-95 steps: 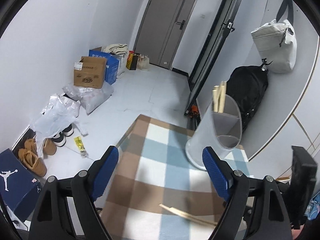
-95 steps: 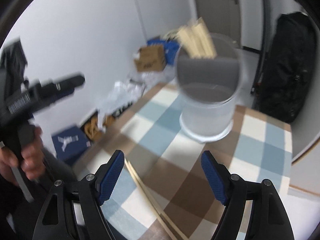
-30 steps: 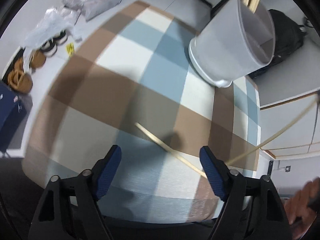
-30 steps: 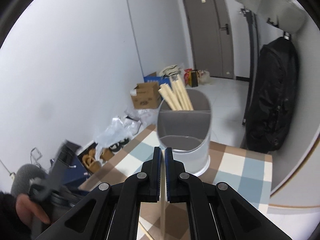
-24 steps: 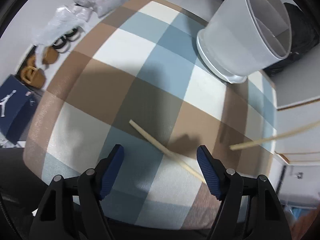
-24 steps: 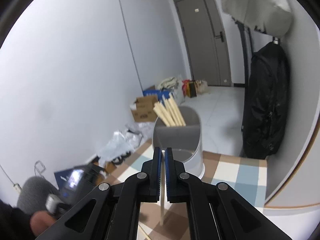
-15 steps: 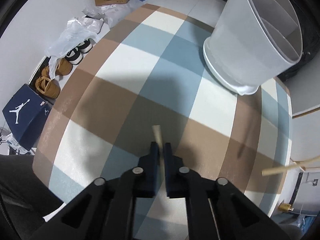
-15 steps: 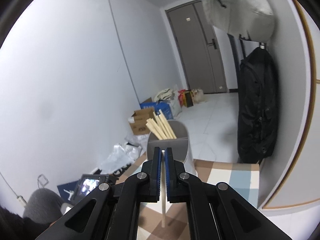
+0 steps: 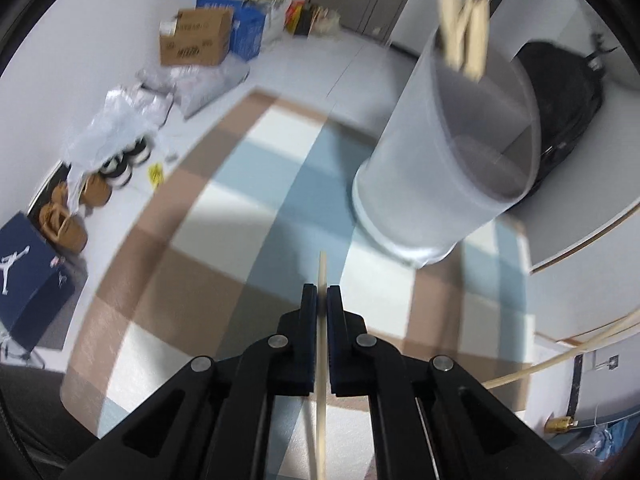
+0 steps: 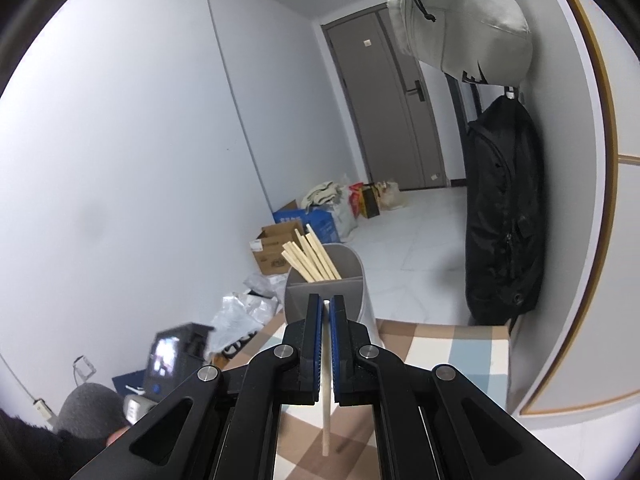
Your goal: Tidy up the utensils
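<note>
My left gripper (image 9: 321, 294) is shut on a pale wooden chopstick (image 9: 321, 360) that runs upright between its pads above the checked table. The grey divided utensil holder (image 9: 452, 152) stands ahead to the right, with several chopsticks (image 9: 464, 44) in its far compartment. My right gripper (image 10: 327, 307) is shut on another chopstick (image 10: 326, 412), held high above the table, with the holder (image 10: 360, 280) and its chopsticks (image 10: 310, 258) just beyond the fingertips. That chopstick also shows at the right edge of the left wrist view (image 9: 560, 358).
The checked tablecloth (image 9: 224, 216) covers the table. A black backpack (image 10: 500, 216) and a grey bag (image 10: 460, 20) hang on the right wall. Cardboard boxes (image 9: 194, 42), plastic bags, shoes and a blue shoebox (image 9: 28, 268) lie on the floor to the left.
My left gripper has closed on the chopstick that lay on the table and lifted it, tilting up toward the holder. My right gripper has risen higher with its chopstick.
</note>
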`<state>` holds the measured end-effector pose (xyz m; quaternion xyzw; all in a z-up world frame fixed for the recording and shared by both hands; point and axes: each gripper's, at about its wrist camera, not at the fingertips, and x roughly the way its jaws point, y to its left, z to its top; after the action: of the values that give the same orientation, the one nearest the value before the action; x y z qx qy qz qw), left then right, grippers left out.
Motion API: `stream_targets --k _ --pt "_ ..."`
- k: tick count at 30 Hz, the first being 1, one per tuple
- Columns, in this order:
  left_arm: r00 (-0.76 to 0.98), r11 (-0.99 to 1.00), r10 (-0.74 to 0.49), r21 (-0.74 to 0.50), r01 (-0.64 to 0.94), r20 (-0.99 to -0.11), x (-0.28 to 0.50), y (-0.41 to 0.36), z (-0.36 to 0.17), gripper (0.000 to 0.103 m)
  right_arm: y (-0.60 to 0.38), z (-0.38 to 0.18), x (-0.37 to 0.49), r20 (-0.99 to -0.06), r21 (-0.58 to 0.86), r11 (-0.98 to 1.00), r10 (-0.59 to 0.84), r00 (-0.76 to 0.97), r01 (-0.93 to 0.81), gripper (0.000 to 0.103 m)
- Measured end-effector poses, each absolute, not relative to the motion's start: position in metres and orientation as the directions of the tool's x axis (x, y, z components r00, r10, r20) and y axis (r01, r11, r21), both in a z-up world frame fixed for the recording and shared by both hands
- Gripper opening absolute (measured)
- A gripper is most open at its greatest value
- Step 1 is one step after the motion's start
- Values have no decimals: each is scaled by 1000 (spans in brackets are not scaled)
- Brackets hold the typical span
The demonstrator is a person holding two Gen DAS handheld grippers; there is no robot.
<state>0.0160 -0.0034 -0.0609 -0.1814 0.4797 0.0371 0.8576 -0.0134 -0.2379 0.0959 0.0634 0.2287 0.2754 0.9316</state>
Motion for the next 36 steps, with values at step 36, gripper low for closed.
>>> stream_targets --k 36 --pt "783 947 -281 -291 134 -555 13 3 80 0 -212 161 27 -310 237 833 553 774 -500 3"
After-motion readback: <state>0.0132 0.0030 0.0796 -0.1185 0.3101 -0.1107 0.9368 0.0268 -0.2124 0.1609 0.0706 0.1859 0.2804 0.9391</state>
